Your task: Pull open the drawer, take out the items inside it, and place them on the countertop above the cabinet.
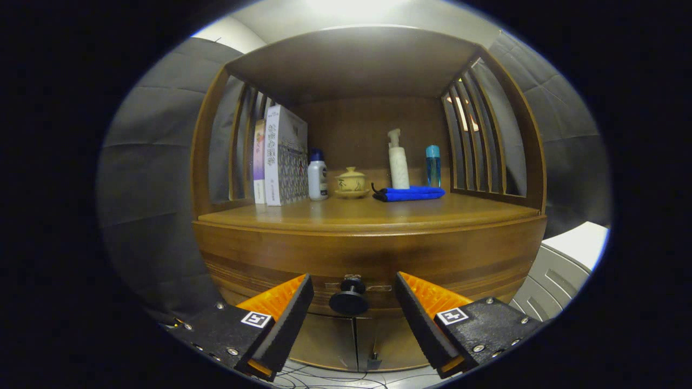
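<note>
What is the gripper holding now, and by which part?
Nothing. The gripper is open; the drawer knob sits between its fingers, and neither touches it.

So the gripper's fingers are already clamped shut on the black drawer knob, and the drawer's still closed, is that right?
Not quite. In the gripper view the gripper is open: its fingers stand apart on either side of the black drawer knob, with a gap on both sides, so nothing presses on it yet. The rest holds: the drawer is still closed.

books (278, 156), white bottle (317, 175), lidded cup (351, 182), blue cloth (411, 193)
</note>
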`<state>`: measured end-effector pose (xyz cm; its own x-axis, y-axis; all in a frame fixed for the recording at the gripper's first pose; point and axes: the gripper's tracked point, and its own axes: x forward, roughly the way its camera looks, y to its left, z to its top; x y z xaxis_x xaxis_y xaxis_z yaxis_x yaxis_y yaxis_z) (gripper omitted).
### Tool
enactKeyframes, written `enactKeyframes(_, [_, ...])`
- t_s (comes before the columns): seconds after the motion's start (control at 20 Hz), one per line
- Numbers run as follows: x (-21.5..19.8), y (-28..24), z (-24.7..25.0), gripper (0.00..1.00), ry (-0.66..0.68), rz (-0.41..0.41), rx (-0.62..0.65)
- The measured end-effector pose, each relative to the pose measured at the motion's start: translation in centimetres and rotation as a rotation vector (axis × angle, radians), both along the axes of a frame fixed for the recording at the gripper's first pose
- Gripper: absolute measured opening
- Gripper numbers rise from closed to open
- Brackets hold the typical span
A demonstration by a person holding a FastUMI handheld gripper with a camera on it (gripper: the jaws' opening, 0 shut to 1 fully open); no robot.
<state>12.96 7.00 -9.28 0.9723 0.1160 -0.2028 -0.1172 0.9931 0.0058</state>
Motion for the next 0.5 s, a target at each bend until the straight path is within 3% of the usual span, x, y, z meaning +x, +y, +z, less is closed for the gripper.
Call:
enactKeyframes(0.15, [0.7,0.2,-1.4,0.93,0.036,-0.003,-0.004])
enactKeyframes(0.35, [0.9,0.3,-3.1,0.82,0.089,-0.008,0.001])
enactKeyframes(0.5, [1.5,0.4,-2.8,0.64,0.076,-0.009,0.018])
